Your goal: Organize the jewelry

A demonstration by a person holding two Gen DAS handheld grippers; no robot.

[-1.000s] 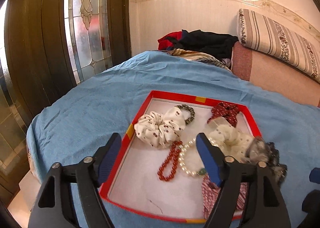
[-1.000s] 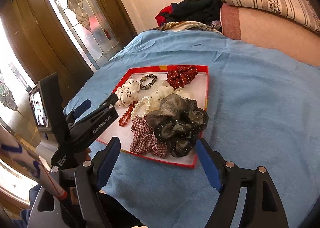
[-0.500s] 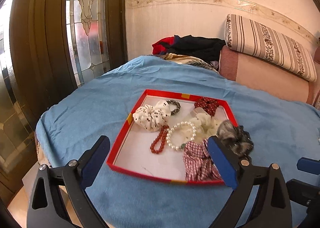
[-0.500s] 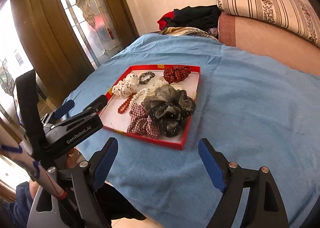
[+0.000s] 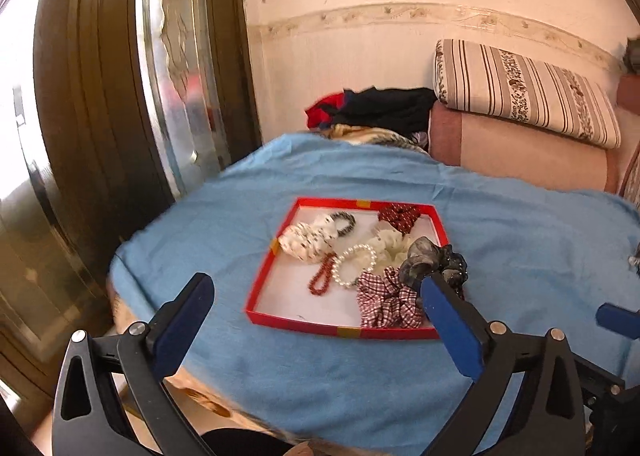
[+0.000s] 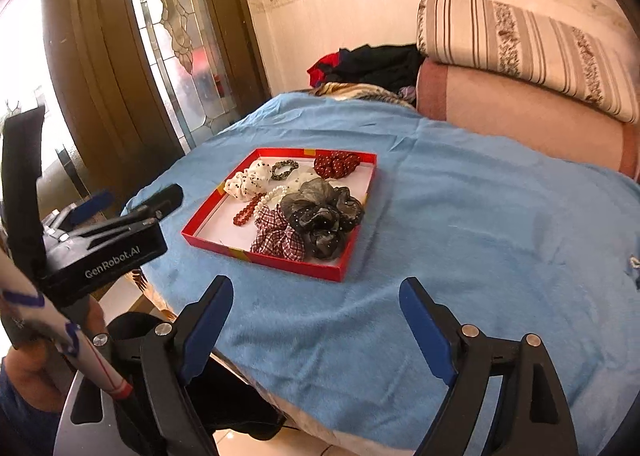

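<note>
**Tray of jewelry on the blue bed cover**

A blue blanket (image 6: 460, 224) covers the bed, with a striped cushion (image 6: 520, 44) against the wall behind. On the blanket sits a shallow red tray (image 5: 304, 326) holding a pearl bracelet (image 5: 354, 266), a red bead bracelet (image 5: 320, 280), a spotted white scrunchie (image 5: 306, 242), a checked red scrunchie (image 5: 386, 302) and a dark grey scrunchie (image 6: 322, 216) (the last one bulges over the tray's right edge). The left gripper (image 5: 316, 332) hangs just short of the tray, jaws wide apart, holding nothing. The right gripper (image 6: 316, 328) hovers over bare blanket nearer the bed edge, jaws likewise spread and empty.
</note>
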